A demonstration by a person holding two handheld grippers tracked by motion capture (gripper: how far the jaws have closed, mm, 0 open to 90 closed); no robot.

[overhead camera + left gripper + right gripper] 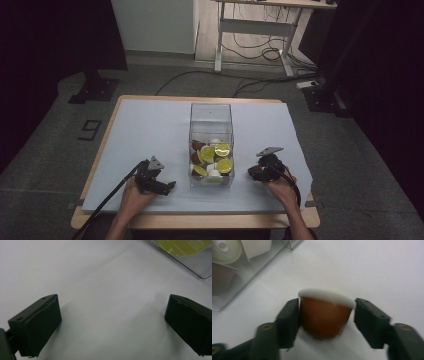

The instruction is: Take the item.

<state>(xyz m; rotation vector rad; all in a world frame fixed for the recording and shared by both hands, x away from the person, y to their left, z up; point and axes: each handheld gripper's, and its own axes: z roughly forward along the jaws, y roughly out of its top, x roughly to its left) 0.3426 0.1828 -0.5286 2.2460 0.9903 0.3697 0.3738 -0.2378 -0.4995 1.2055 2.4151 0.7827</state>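
Note:
A brown coffee capsule [324,315] with a white rim sits between the jaws of my right gripper [327,321] on the white mat. One jaw lies against its side, and a gap shows between the other jaw and the capsule's body, so the gripper is open. In the high view my right gripper [254,173] is just right of the clear box [211,117]. The box holds several capsules [216,157], some brown or white and some with yellow-green lids. My left gripper [112,322] is open over bare mat, left of the box [200,267] and empty [169,186].
A white mat [150,130] covers the wooden table, with bare room to the left, right and behind the box. The table's front edge is close to both hands. A desk frame and cables stand on the floor beyond the table.

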